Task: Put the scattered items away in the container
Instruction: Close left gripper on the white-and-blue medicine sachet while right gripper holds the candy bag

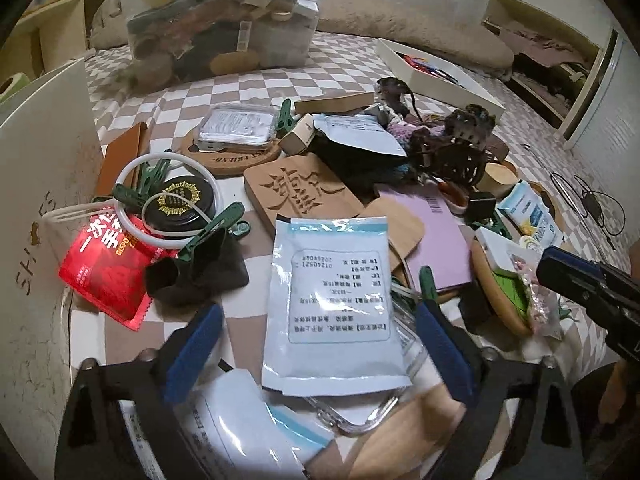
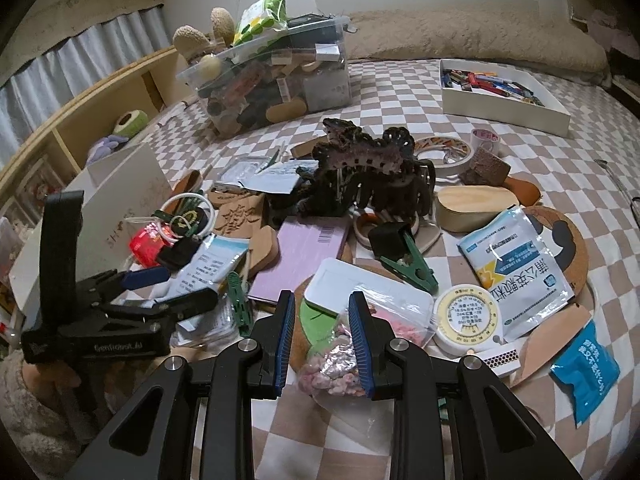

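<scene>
The container, a clear plastic bin (image 1: 224, 28) (image 2: 272, 80), stands heaped full at the back of the checkered bed. My left gripper (image 1: 318, 346) (image 2: 176, 288) is open wide and points down over a white and blue sachet (image 1: 332, 308) (image 2: 212, 264). The sachet lies flat between the blue pads, and neither pad presses on it. My right gripper (image 2: 323, 340) (image 1: 560, 272) is shut on a small clear bag of pink bits (image 2: 334, 364) (image 1: 536, 296), which rests on a cork mat beside a white case. Both grippers sit at the near edge of the scattered pile.
A carved wooden plaque (image 1: 300, 196), a pink notebook (image 2: 304, 256), green clips (image 2: 408, 264), a black tin (image 1: 180, 208), a red packet (image 1: 108, 272) and a dark crocheted piece (image 2: 360, 168) crowd the middle. A white tray (image 2: 508, 108) stands back right, a white box (image 1: 40, 200) on the left.
</scene>
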`<action>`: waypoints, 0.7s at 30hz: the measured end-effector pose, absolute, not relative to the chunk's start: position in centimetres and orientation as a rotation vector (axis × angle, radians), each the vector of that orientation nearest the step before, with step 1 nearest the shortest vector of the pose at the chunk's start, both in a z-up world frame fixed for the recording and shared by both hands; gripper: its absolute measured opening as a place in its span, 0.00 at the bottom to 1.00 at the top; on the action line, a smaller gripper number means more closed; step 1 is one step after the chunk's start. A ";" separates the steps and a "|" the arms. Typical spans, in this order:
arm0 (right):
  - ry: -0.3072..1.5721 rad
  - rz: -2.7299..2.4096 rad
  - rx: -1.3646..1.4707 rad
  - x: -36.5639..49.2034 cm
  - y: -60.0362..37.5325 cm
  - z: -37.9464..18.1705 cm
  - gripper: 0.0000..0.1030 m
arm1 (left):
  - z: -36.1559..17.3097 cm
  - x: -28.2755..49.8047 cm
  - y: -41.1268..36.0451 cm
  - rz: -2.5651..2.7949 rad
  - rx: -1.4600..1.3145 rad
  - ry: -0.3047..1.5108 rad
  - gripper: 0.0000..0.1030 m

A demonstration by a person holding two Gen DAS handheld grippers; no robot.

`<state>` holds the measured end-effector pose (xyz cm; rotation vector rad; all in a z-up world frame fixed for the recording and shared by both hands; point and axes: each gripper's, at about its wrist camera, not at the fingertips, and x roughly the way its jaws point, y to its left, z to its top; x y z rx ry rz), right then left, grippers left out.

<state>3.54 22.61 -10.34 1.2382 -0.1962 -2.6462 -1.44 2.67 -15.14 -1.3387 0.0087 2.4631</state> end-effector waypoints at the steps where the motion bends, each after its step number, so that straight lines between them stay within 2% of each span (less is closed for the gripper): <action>1: -0.182 -2.659 1.245 3.6 22.6 -10.3 0.28 | -15.2 -1.5 2.8 2.463 -1.339 0.017 0.88; 8: -0.144 -2.679 1.344 3.3 22.8 -11.2 0.28 | -15.6 -1.6 3.7 2.451 -1.338 0.075 0.86; 10: -0.126 -2.673 1.358 3.3 22.6 -11.4 0.32 | -15.6 -1.5 3.7 2.451 -1.337 0.076 0.86; 12: -0.119 -2.681 1.369 3.3 22.7 -11.5 0.65 | -15.7 -1.6 3.7 2.446 -1.345 0.069 0.86; 21: -0.159 -2.711 1.411 3.2 23.8 -11.6 0.67 | -16.2 -2.1 3.1 2.406 -1.406 -0.023 0.86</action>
